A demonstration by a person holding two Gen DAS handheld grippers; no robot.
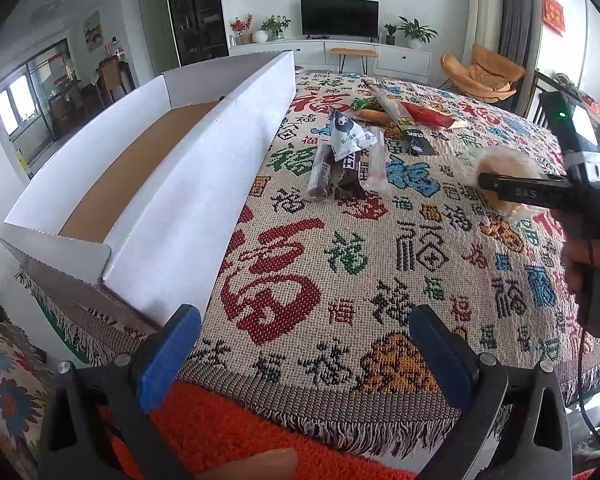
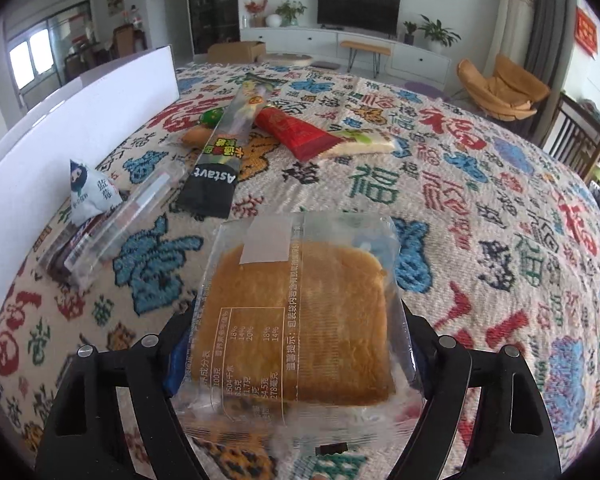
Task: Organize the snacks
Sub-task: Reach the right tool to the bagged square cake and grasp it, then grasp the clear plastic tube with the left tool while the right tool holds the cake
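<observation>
A long white cardboard box (image 1: 172,184) with a brown floor lies left of the left tongs (image 1: 306,354), which hover released over the patterned woven cloth (image 1: 340,264) on the counter. Ahead of them sits a cluster of wrapped snacks (image 1: 342,160). To the right, the right tongs (image 2: 296,344) grasp a clear-wrapped square golden cake (image 2: 300,320) above the cloth.

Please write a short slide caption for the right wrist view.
Right hand-held gripper around a wrapped cake above the tablecloth, other snacks beyond.
</observation>
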